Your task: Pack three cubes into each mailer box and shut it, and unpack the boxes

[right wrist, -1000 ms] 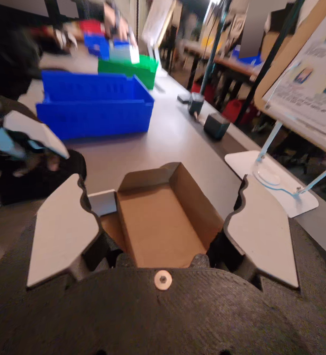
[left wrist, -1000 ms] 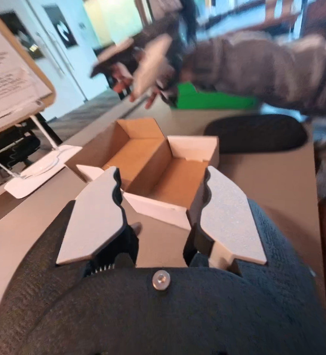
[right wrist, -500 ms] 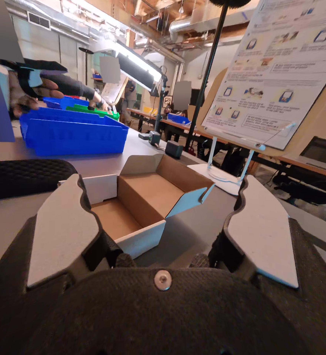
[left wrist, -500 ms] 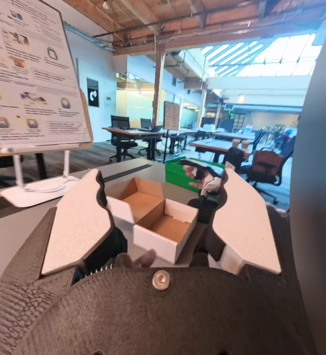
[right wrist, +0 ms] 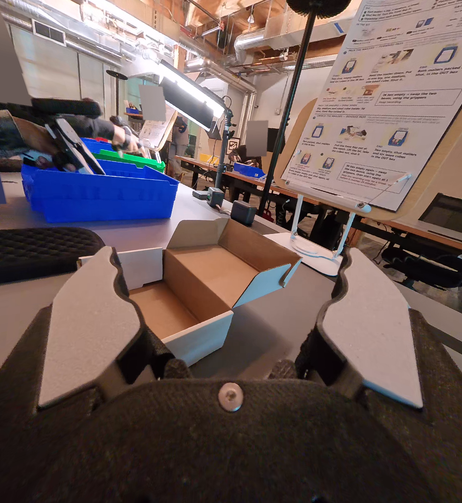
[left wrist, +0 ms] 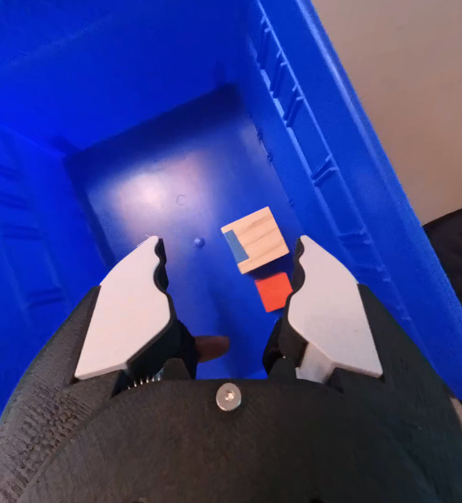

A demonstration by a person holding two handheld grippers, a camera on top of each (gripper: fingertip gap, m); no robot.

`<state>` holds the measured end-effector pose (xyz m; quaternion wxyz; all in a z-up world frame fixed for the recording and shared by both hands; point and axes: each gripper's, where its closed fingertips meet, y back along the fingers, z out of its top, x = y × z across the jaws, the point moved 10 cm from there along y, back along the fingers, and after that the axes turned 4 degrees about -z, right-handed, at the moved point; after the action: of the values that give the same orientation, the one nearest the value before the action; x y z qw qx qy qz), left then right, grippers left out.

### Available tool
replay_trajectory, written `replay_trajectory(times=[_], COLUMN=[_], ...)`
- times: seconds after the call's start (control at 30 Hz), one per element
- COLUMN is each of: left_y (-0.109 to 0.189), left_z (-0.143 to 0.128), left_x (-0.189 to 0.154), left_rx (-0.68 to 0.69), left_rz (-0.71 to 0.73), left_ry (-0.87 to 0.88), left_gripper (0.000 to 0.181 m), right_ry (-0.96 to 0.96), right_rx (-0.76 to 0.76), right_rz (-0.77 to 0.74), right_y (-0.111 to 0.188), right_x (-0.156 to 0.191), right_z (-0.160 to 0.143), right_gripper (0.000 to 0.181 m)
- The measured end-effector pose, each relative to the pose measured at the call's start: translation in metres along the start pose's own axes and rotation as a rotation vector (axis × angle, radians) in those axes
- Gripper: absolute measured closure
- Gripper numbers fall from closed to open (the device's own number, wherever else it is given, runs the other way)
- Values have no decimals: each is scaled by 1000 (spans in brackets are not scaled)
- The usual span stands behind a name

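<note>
My left gripper [left wrist: 228, 245] is open and empty, pointing down into a blue bin [left wrist: 148, 114]. On the bin floor lie a big wooden cube with a blue face [left wrist: 255, 239] and a small red cube [left wrist: 273, 291], both just left of my right finger. My right gripper [right wrist: 225, 265] is open and empty, held low over the table in front of an open, empty white mailer box [right wrist: 197, 288] with its lid folded back. In the right wrist view the left gripper [right wrist: 72, 144] reaches into the blue bin [right wrist: 102, 196].
A black mat [right wrist: 31, 250] lies left of the mailer. A green bin [right wrist: 131, 159] stands behind the blue one. An instruction board on a white stand [right wrist: 382, 109] is at the right, with small dark devices [right wrist: 242, 212] near the table's far edge.
My left gripper has swung away from the mailer box and now dips into the blue bin over the cubes. My right gripper has stayed low in front of the open mailer.
</note>
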<state>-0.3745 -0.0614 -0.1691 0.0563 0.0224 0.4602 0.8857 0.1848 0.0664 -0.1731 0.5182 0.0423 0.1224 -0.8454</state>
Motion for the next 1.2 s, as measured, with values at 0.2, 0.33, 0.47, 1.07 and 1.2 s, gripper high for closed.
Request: replay_trajectory(times=[0.2,0.33,0.47,1.07,1.2], left_y=[-23,-35,-33,57,35], left_z=[4,2,-1,93,113], left_x=[-13,-11,-6,-125,-169], left_rx=[106,197,176,-1076,-1077], left_rz=[-13,2,-31,-823,-1144], left_ry=[-27,-38,-42,43,123], left_gripper=[98,126,129,130,130], right_ry=[9,35,40,159,180], right_rx=[5,12,20,-77,-138], right_rz=[2,4,12,26,89], right_y=[0,-1,-1,-11,-27], right_x=[0,2,3,14,20], right_z=[-1,-1,-2,15,36], right_gripper=[36,36,36,63,77])
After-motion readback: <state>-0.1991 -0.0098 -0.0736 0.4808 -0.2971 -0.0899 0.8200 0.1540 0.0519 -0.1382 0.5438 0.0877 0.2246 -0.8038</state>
